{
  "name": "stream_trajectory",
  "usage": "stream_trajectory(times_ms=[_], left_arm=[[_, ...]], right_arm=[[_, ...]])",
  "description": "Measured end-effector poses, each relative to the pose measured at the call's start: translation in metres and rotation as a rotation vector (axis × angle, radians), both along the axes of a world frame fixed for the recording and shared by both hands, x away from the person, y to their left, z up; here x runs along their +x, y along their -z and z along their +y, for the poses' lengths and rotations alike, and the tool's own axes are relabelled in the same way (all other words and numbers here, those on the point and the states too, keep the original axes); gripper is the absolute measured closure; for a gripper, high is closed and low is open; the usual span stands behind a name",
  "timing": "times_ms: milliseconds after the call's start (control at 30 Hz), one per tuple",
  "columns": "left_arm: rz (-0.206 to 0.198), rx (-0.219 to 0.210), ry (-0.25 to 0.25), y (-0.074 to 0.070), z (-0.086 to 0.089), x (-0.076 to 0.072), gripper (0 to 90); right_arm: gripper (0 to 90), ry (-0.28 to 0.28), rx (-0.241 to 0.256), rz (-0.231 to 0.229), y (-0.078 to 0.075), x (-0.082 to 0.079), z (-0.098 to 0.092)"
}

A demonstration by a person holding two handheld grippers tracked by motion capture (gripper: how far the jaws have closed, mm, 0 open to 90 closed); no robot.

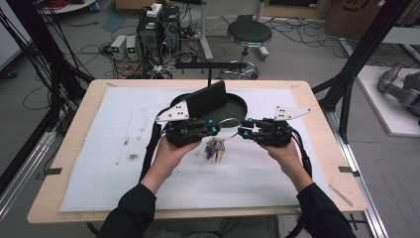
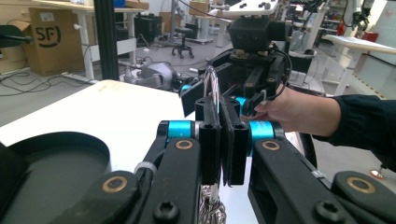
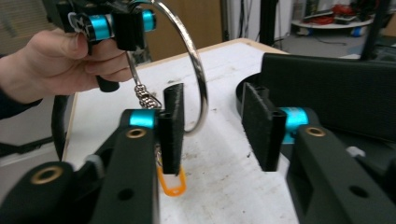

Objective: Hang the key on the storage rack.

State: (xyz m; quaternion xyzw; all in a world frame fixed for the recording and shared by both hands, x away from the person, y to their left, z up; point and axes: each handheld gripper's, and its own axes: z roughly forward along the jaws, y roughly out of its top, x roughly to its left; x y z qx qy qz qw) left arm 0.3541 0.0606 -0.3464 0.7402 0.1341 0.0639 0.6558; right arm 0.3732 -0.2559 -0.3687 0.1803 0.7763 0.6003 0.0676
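Both forearms come in from the near edge of the table point(image 1: 74, 148) and angle inward, so the 2 grippers face each other above the middle of the white mat point(image 1: 124, 163), each held with its grey plate on top.

The left gripper point(image 1: 214, 128) has its jaws pressed together on a large metal ring point(image 3: 194, 70), pinching the ring's rim; in the left gripper view the 2 pads stand flat against each other with the thin ring edge rising between them. The ring hangs clear of the mat, and a bunch of coloured tags point(image 1: 214, 148) dangles beneath it on a short chain, just above the mat between the 2 hands.

The right gripper point(image 1: 243, 132) has its jaws spread wide. In the right gripper view the ring's lower arc passes just behind the left-hand pad, and the other pad stands well apart from it.

A round black tray point(image 1: 237, 106) lies beyond the grippers, with a black slab point(image 1: 205, 99) leaning in it.
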Motion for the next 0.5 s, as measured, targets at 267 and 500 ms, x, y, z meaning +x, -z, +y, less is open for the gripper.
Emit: stream_trajectory(times_ms=[267,500], left_arm=[[-0.019,0.014,-0.030,-0.0001,-0.0007,-0.0003,86.3],[-0.037,0.030,-0.107,-0.0015,0.0019,0.0001,76.1]], right_arm=[[87.5,-0.002,-0.001,-0.061,-0.0037,-0.0048,0.0016],[88.4,0.002,-0.016,-0.083,-0.0047,-0.0058,0.0009]])
